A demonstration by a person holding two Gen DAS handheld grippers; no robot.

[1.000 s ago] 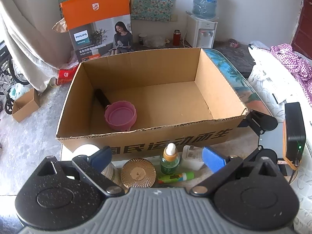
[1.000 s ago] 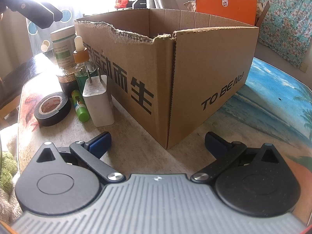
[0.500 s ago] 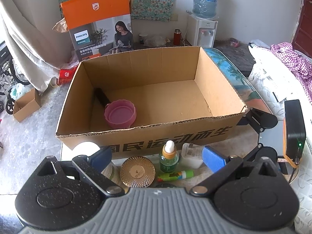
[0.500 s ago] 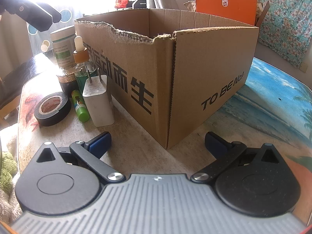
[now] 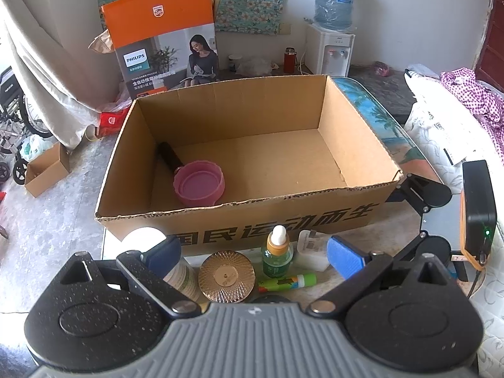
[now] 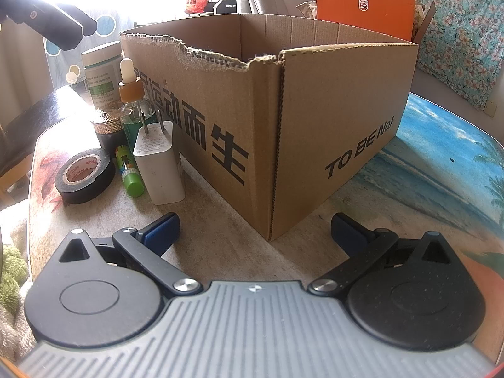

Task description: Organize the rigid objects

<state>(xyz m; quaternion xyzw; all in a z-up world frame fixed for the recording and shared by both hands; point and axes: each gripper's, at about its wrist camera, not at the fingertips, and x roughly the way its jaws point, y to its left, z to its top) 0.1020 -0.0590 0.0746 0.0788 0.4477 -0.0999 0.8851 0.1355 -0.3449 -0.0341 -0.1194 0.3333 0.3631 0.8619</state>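
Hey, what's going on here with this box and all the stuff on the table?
A person is sorting small items into a cardboard box with two handheld grippers. A pink lid and a dark tube are already inside. The dropper bottle, charger, tape roll, gold-lidded jar and green tube wait outside. The left gripper and right gripper are open, holding nothing.

Brown cardboard box (image 5: 283,214), pink cup (image 5: 200,187) inside; black tape roll (image 6: 84,175); green bottle (image 5: 277,253).

Cardboard box (image 6: 315,119): matt corrugated board, torn rough rim. Beside box: glossy black tape roll (image 6: 84,175), smooth white plastic charger (image 6: 159,163), clear-glass dropper bottle (image 5: 277,253), ribbed metallic-gold lid (image 5: 227,275).
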